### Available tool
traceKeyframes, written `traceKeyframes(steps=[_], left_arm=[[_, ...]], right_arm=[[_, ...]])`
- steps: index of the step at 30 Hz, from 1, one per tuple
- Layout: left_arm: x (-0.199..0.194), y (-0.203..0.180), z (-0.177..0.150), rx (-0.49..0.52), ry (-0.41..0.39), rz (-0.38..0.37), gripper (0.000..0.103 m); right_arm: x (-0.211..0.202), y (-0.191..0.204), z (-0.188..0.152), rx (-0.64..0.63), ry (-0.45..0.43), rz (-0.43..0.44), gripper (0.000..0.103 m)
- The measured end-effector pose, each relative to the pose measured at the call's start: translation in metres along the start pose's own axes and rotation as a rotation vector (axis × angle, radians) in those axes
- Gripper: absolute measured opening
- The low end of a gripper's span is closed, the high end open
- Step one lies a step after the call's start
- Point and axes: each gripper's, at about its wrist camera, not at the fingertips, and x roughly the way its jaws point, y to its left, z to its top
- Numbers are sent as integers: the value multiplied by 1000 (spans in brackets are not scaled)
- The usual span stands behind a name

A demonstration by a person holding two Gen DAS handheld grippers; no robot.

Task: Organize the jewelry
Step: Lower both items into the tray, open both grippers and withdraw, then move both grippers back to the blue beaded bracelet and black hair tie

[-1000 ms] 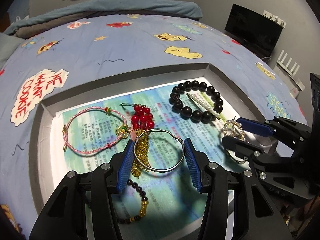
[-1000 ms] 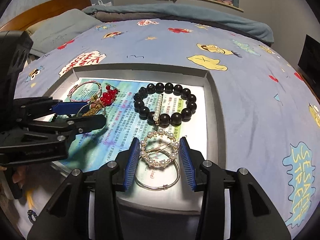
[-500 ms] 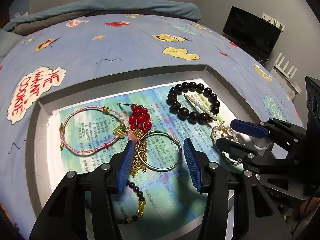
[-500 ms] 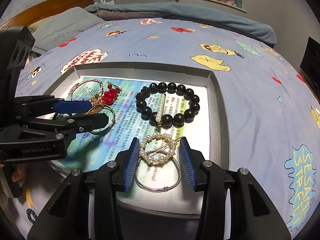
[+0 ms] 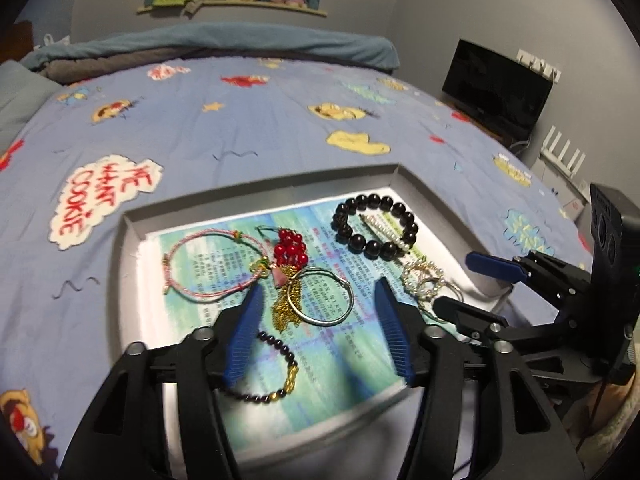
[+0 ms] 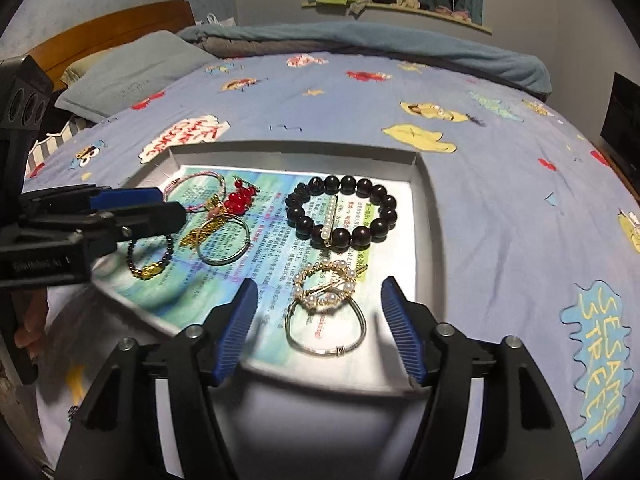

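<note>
A grey tray (image 5: 128,248) (image 6: 424,216) on the bed holds jewelry on a printed sheet. In it lie a pink cord bracelet (image 5: 208,264), a red bead earring (image 5: 290,248), a gold tassel (image 5: 286,308), a silver hoop (image 5: 326,298) (image 6: 224,240), a black bead bracelet (image 5: 376,226) (image 6: 342,212) with a pearl clip (image 6: 328,220), a pearl ring brooch (image 6: 326,286) on a silver bangle (image 6: 326,328), and a dark bead bracelet (image 5: 272,376). My left gripper (image 5: 318,308) is open above the hoop. My right gripper (image 6: 316,304) is open around the brooch and bangle, empty.
The tray sits on a blue cartoon-print bedspread (image 5: 240,120). A pillow (image 6: 132,72) and wooden headboard (image 6: 108,32) lie at the far left. A dark monitor (image 5: 496,88) stands beside the bed on the right. A cluttered shelf (image 6: 392,0) runs along the back wall.
Both grippers have pulled back and lifted away from the tray, jaws open wider. The hoop and the pearl brooch stay lying on the sheet.
</note>
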Motion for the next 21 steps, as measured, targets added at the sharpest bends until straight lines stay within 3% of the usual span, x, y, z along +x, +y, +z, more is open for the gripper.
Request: traceKeyframes(steps=[9, 21], left_arm=[[-51, -11, -14, 60, -97, 81, 87], [-107, -12, -52, 59, -153, 119, 94]], right_arm=[[-43, -6, -11, 30, -100, -6, 97], [-96, -7, -39, 72, -182, -35, 97]])
